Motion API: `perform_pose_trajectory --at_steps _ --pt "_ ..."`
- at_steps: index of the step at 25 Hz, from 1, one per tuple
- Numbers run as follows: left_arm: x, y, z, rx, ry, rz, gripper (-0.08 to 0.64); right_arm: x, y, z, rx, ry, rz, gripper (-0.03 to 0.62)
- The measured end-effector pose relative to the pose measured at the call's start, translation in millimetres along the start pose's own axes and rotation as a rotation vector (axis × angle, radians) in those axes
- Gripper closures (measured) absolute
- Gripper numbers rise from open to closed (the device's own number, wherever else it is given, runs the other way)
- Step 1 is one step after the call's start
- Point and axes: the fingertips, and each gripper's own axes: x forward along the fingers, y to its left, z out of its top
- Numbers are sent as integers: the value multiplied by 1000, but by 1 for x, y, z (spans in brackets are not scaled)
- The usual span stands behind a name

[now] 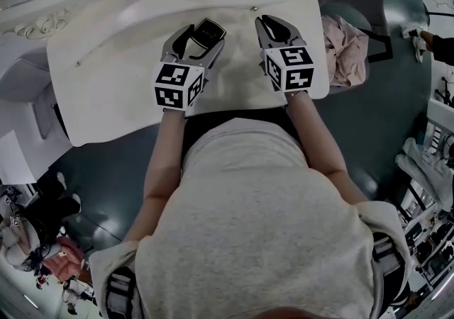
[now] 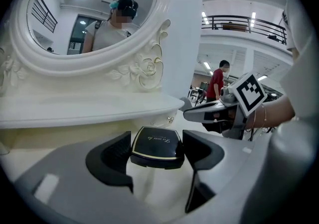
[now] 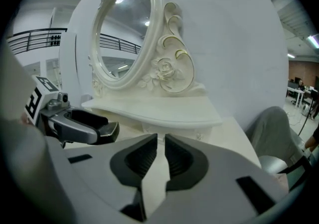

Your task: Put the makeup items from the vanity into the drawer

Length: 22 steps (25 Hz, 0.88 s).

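gold script on the lid of the black square compact with a gold rim [image 2: 155, 147] is too small to read. in the head view the left gripper [image 1: 202, 32] covers its near half, only the far end shows. the person's grey-shirted torso [image 1: 248, 225] hides the front edge of the white vanity table [image 1: 113, 76] and whatever sits below it. the oval white-framed mirror [image 2: 89, 14] is cut off at the top of the left gripper view. the pink crumpled cloth [image 1: 345, 48] meets the table's right edge, can't tell if it goes under. the person in a red top [image 2: 217, 81] is too small to detail.
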Motion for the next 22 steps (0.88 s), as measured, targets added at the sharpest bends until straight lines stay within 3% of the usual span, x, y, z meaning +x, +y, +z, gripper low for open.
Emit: perform_pose_trajectory --at_steps 3,6,10,22 --pt "-1 3 10 3 -34 10 230 11 -7 1 6 0 -21 571" --pt "-3 6 20 17 -79 34 230 22 -10 -3 23 16 -19 483" --pt "-4 9 29 26 -120 55 230 37 -15 -9 27 41 -27 482" --pt "3 12 21 -3 -76 67 230 53 -17 -19 7 79 -56 489"
